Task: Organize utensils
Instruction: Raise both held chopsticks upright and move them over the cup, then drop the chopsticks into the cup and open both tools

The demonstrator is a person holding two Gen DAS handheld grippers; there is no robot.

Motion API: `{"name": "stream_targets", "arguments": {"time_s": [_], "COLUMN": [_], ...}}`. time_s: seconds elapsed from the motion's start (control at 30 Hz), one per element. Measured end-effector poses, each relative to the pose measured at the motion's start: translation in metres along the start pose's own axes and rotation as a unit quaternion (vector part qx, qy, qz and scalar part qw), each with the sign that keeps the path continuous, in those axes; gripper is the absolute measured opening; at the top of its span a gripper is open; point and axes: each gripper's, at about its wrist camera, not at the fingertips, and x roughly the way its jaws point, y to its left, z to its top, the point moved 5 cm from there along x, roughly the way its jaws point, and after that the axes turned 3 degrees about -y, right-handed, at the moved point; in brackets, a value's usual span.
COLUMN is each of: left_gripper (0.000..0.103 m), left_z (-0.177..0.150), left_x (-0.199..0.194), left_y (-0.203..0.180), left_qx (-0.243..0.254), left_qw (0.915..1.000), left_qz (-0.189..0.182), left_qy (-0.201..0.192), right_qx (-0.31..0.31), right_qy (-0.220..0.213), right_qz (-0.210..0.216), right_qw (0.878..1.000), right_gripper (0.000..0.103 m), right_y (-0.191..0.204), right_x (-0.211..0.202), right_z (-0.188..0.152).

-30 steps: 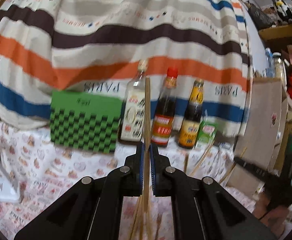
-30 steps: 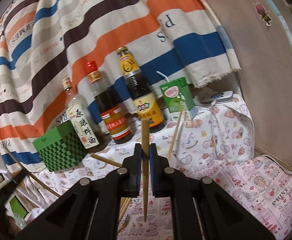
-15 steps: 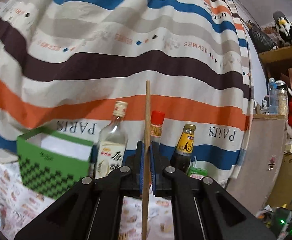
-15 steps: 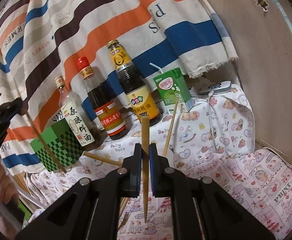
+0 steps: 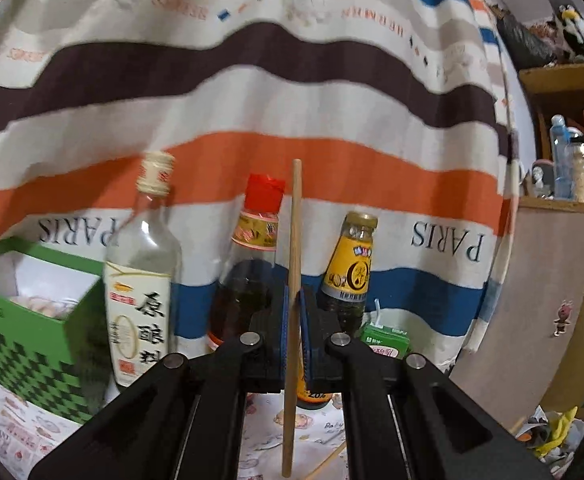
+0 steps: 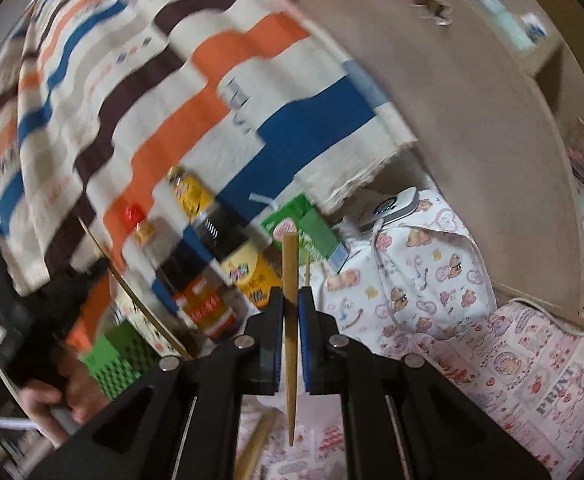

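Clamping one upright chopstick (image 5: 293, 280) each, both grippers face three bottles (image 5: 141, 272) beside a green box (image 5: 23, 332).

We logged colours | cloth (image 5: 292, 92) behind tongs: cream, brown, orange, blue stripes | box (image 5: 23, 344) left of tongs: green-black checks | middle bottle cap (image 5: 265, 188): red | carton (image 5: 386, 342) right of tongs: green | table cover (image 6: 532, 376): white, pink cartoon print

Both views are lit softly by dim, warm indoor light; no hard shadows seen. Strong fisheye bending and dark vignetting are shown at the edges. The right wrist view is smeared by motion blur, esp. the striped cloth (image 6: 139, 92); the left is sharper.
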Motion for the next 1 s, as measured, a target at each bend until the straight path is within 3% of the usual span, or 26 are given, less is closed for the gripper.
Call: {"name": "stream_targets", "arguments": {"time_s": [0.1, 0.2, 0.33, 0.5, 0.77, 1.0], "left_gripper": [0.005, 0.005, 0.005, 0.004, 0.004, 0.004], "left_z": [-0.012, -0.032, -0.05, -0.063, -0.08, -0.078], "left_x": [0.014, 0.022, 0.022, 0.028, 0.03, 0.018], "left_y": [-0.003, -0.001, -0.003, -0.001, -0.007, -0.014], "left_qx": [0.001, -0.003, -0.011, -0.028, -0.003, 0.036], "left_qw": [0.9996, 0.9972, 0.9962, 0.9951, 0.9905, 0.9899], "left_qz": [0.009, 0.054, 0.062, 0.049, 0.045, 0.047], "left_qy": [0.027, 0.052, 0.06, 0.081, 0.13, 0.128], "right_qx": [0.017, 0.021, 0.009, 0.042, 0.091, 0.083], "right_qy": [-0.012, 0.0, -0.006, 0.001, 0.015, 0.018], "right_qz": [-0.008, 0.004, 0.008, 0.023, 0.022, 0.026], "right_qw": [1.0, 1.0, 1.0, 0.999, 0.995, 0.996], "right_gripper": [0.007, 0.007, 0.007, 0.007, 0.007, 0.007], "right_y": [-0.01, -0.011, -0.006, -0.014, -0.034, -0.032], "right_x": [-0.001, 0.002, -0.001, -0.002, 0.004, 0.005], "right_z": [0.008, 0.01, 0.008, 0.013, 0.016, 0.013]}}
